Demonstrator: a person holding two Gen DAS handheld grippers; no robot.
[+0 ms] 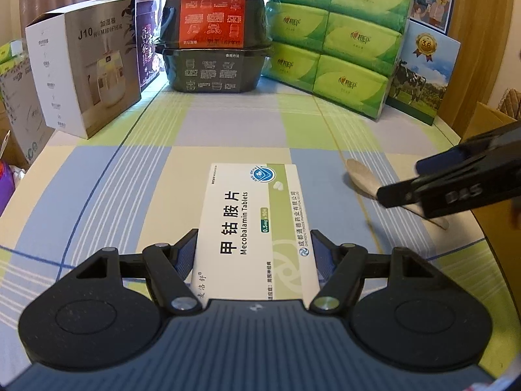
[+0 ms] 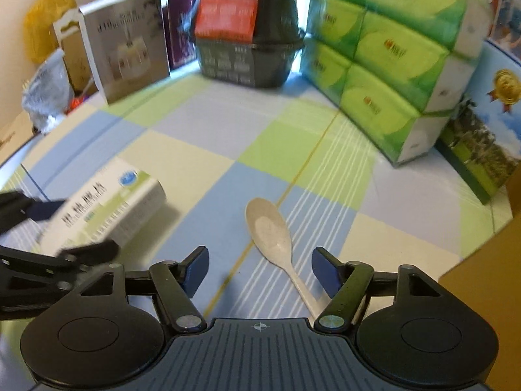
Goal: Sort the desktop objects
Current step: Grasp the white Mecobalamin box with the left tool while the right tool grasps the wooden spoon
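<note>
Left hand-held gripper [image 1: 254, 251] seemingly grips the tablet box [image 1: 250, 224]; right hand-held gripper [image 2: 260, 268] spread over spoon [image 2: 272, 228].

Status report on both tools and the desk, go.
Left tool astride the white-and-green cardboard tablet box, contact unclear. Right tool open around the beige plastic spoon, not gripping. Nothing between them on the checked tablecloth.

Humidifier box [image 1: 88, 65] back left of desk [image 1: 228, 123], stacked black food bowls [image 1: 213, 39] centre, green tissue pkgs [image 1: 338, 36] right, milk carton w/ cow pic [image 1: 423, 75] beside.
</note>
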